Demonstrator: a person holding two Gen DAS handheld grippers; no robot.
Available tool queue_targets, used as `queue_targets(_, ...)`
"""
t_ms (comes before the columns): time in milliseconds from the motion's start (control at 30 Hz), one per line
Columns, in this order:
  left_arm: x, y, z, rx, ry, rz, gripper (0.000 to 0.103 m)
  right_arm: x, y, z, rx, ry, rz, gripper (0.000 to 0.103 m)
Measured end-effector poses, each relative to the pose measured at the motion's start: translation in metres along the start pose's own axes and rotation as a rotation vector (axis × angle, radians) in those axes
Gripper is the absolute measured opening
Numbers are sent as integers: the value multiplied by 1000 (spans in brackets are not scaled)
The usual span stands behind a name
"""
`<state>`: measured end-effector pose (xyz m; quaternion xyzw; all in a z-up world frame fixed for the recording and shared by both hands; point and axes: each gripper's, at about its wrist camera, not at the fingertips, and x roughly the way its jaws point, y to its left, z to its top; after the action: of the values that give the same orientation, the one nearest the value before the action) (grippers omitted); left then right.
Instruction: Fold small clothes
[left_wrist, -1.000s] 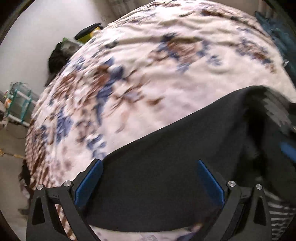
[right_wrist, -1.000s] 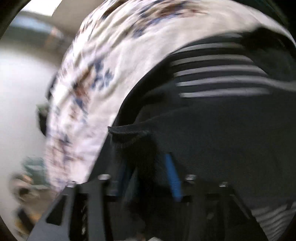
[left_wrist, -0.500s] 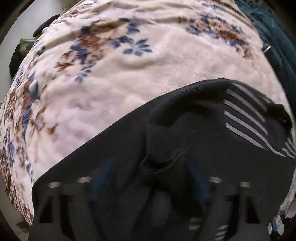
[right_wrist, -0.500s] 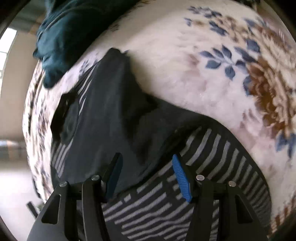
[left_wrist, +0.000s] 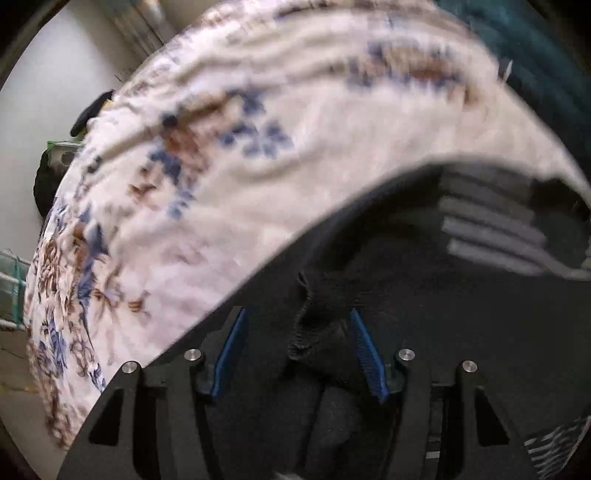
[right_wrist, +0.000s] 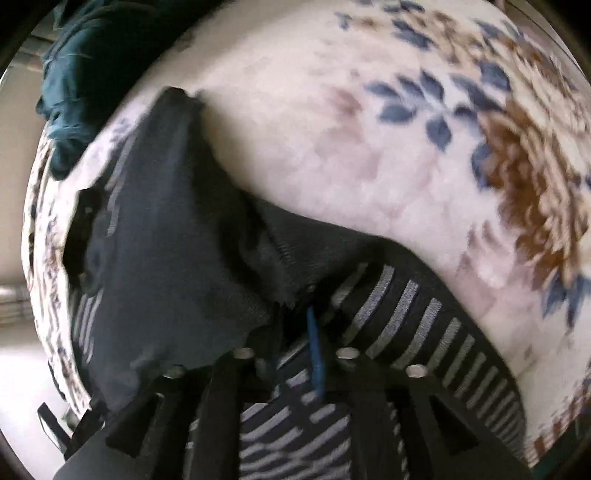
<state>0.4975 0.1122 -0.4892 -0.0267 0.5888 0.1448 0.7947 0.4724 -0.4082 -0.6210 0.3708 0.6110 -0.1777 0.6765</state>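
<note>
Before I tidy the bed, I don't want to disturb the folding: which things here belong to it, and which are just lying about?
In the job:
black striped garment
left gripper
right gripper

Lying about:
dark teal cloth
floral blanket, only the surface underneath

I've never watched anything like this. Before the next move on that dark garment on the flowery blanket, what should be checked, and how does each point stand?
1. Left tongs hold the dark garment: cannot tell. Their jaws have just been closing, with a bunched fold between them.
2. Right tongs hold it: ok. Their jaws have just been closing and stand narrow, pinching a cloth edge.
3. Garment lies flat: not ok. It is rumpled, and its striped part is partly covered.
4. Bare floral blanket beyond the garment: ok.
5. Teal cloth apart from the garment: ok.
</note>
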Motion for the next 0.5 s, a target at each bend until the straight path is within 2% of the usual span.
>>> queue_targets(33, -11, 8, -1, -39, -32, -26, 59, -11, 8, 0, -34, -12, 19, 46)
queue_targets(67, -21, 15, -3, -74, -54, -50, 64, -22, 16, -1, -65, -31, 38, 48)
queue_targets(100, -31, 25, -9, -109, -64, -73, 80, -30, 26, -4, -85, -43, 41, 54)
queue_targets(133, -35, 28, -11, -136, -72, -86, 91, -38, 35, -7, -120, -61, 30, 63)
queue_targets(233, -53, 48, -36, -239, -96, -122, 93, -54, 63, -22, -246, -124, -70, 81)
queue_targets(267, -55, 56, -45, -269, -88, -131, 95, -55, 74, -27, -284, -142, -117, 86)
queue_targets(300, -57, 66, -54, -305, -74, -141, 101, -58, 78, -31, -316, -155, -157, 96)
queue_targets(333, -58, 77, -67, -352, -53, -154, 103, -55, 88, -39, -349, -161, -185, 100)
queue_targets(400, -60, 94, -97, -429, -9, -164, 103, -53, 95, -46, -376, -138, -205, 100)
queue_targets(500, -58, 137, -148, -565, 65, -88, 103, -37, 115, -66, -421, -81, -198, 100)
